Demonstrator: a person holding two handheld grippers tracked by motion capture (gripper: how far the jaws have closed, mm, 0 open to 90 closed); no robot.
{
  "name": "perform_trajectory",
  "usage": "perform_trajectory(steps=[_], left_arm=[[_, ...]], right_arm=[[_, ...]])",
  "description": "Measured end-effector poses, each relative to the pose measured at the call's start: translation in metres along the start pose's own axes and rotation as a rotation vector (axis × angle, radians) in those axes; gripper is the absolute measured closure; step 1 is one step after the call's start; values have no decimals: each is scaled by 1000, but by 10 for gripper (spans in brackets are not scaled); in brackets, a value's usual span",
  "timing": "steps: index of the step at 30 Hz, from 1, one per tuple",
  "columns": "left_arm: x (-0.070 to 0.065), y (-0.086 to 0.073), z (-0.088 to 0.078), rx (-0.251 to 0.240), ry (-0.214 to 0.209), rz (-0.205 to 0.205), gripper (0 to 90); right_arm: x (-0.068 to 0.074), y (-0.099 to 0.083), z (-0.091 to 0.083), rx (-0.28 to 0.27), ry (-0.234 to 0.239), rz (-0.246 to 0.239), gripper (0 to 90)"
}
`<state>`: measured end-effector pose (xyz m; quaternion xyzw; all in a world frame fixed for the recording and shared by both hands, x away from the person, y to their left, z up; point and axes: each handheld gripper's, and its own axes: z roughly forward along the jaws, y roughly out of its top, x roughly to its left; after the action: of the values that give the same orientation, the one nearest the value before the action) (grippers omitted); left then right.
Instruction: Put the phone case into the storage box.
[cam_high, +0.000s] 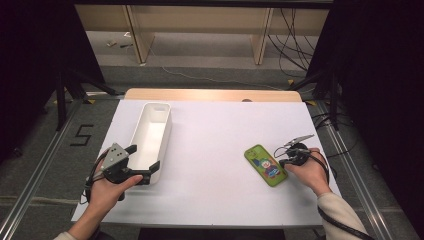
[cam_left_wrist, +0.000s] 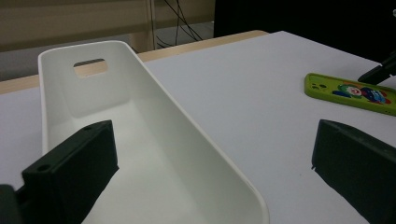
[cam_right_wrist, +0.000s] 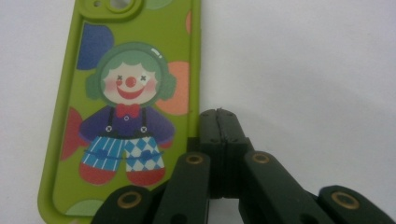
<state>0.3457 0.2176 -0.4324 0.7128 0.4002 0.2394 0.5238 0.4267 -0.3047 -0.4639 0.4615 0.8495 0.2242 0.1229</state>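
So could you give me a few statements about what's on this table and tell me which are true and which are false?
1. The white bin is empty. True.
2. The phone case lies inside the bin. False: it lies on the table, apart from the bin.
3. The right gripper has its jaws closed, beside the case. True.
4. The left gripper is shut. False: its jaws stand wide apart at the bin's near end.

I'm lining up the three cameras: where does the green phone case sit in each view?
High view: green phone case right of centre on the white table, beside the right gripper.
Left gripper view: far right edge.
Right gripper view: left half, beside the closed jaws.
Shared landmark: the clown print.
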Motion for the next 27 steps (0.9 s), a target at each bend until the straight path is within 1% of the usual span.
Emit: perform_trajectory(steps=[3,5,7,8,9,10,11,13,14,15,16,17,18,19,20,21,22,25,27], left_arm=[[0,0,0,0,0,0,0],[0,0,0,-1,0,0,0],[0,0,0,-1,0,0,0],[0,0,0,-1,0,0,0],[0,0,0,-1,0,0,0],[0,0,0,-1,0,0,0],[0,0,0,0,0,0,0],[0,0,0,1,-1,1,0],[0,0,0,1,-1,1,0],[0,0,0,2,-1,1,0],[0,0,0,1,-1,1,0],[0,0,0,2,-1,1,0],[0,0,0,1,-1,1,0],[0,0,0,2,-1,1,0],[0,0,0,2,1,0,0],[0,0,0,2,1,0,0],[0,0,0,1,0,0,0],[0,0,0,-1,0,-1,0],[0,0,0,-2,0,-2,0]], right_arm=[[2,1,0,4,4,-6,900],[3,1,-1,4,11,0,900],[2,2,-3,-15,2,5,900],[2,2,-3,-15,2,5,900],[3,4,-6,-23,-9,5,865],[4,8,-11,-47,-21,8,786],[5,10,-13,-55,-14,13,733],[8,13,-13,-51,5,10,572],[8,13,-13,-51,5,10,572],[13,17,-12,-42,15,2,427],[13,17,-12,-42,15,2,427],[18,22,-11,-25,9,-29,315],[18,22,-11,-25,9,-29,315],[22,28,-10,-9,4,-58,230],[22,28,-10,-9,4,-58,230],[24,30,-9,1,0,-59,188],[29,36,-6,38,7,-72,143],[35,42,0,89,21,-82,117],[36,43,1,96,22,-86,117]])
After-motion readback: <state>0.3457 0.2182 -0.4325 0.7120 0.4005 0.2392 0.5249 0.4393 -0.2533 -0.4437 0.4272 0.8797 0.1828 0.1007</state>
